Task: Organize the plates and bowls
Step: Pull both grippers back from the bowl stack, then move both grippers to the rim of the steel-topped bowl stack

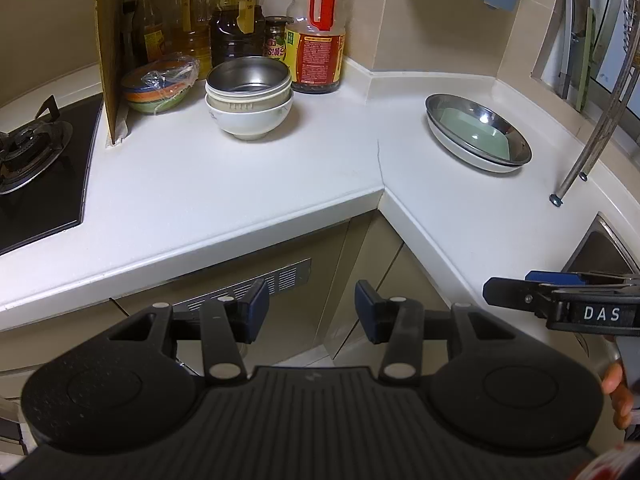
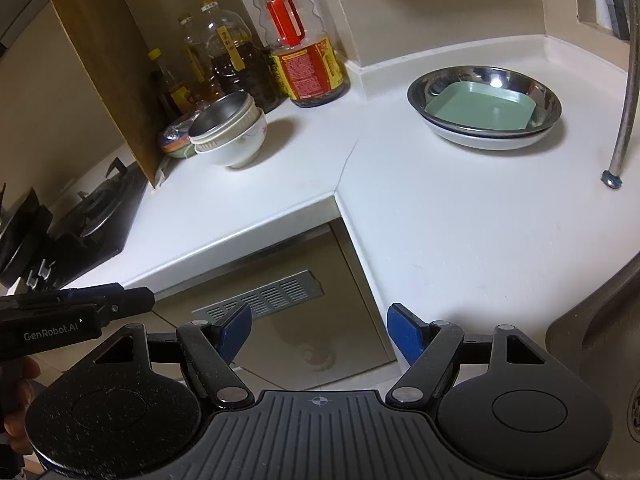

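A stack of bowls (image 1: 248, 96) (image 2: 230, 130) stands at the back of the white counter: a steel bowl nested in a cream one, inside a white one. To the right sits a stack of plates (image 1: 478, 132) (image 2: 484, 106): a green square plate inside a steel dish on a white plate. My left gripper (image 1: 312, 312) is open and empty, held in front of the counter's inner corner, over the cabinet. My right gripper (image 2: 318, 336) is open wider, also empty, off the counter edge. Each gripper shows at the side of the other's view.
Oil and sauce bottles (image 1: 316, 36) line the back wall. A wrapped stack of coloured bowls (image 1: 160, 84) sits beside a cardboard panel (image 1: 110, 48). A gas hob (image 1: 32, 152) lies left, a sink (image 1: 600, 248) right, with a rack leg (image 1: 588, 152) on the counter.
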The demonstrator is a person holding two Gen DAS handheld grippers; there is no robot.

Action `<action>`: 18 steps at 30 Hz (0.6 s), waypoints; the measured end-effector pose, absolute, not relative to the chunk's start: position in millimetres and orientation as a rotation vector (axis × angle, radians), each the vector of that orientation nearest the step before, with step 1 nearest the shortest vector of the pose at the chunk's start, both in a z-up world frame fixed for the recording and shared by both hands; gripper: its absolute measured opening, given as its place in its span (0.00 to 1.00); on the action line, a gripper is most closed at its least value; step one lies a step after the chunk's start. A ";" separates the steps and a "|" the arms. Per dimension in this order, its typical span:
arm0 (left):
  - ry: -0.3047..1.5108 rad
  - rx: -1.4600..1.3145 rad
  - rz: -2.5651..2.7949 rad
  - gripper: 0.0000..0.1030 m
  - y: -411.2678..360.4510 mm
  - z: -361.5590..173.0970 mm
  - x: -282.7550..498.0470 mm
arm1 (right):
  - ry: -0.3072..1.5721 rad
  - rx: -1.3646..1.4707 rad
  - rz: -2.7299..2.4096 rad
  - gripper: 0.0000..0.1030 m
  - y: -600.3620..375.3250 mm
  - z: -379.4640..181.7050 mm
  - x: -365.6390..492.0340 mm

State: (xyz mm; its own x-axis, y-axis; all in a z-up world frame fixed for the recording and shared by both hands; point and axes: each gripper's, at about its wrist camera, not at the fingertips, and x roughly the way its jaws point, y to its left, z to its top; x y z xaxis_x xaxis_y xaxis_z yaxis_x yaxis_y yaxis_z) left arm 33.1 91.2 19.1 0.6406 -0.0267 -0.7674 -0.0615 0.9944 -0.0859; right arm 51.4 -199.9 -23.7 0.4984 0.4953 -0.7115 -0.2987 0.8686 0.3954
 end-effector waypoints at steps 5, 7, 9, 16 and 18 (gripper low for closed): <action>0.876 -0.104 0.015 0.43 89.7 18.0 34.6 | 0.929 0.234 0.477 0.73 -202.9 -23.5 51.8; 0.876 -0.104 0.012 0.42 89.1 17.7 35.1 | 0.930 0.237 0.472 0.72 -203.6 -24.0 51.9; 0.877 -0.103 0.011 0.42 88.8 17.0 36.2 | 0.930 0.238 0.468 0.72 -204.1 -24.2 51.5; 0.879 -0.100 0.012 0.43 86.9 15.1 38.5 | 0.930 0.246 0.457 0.73 -206.2 -24.7 53.3; 0.882 -0.101 0.015 0.43 87.9 13.9 40.0 | 0.934 0.246 0.454 0.73 -206.6 -25.5 55.2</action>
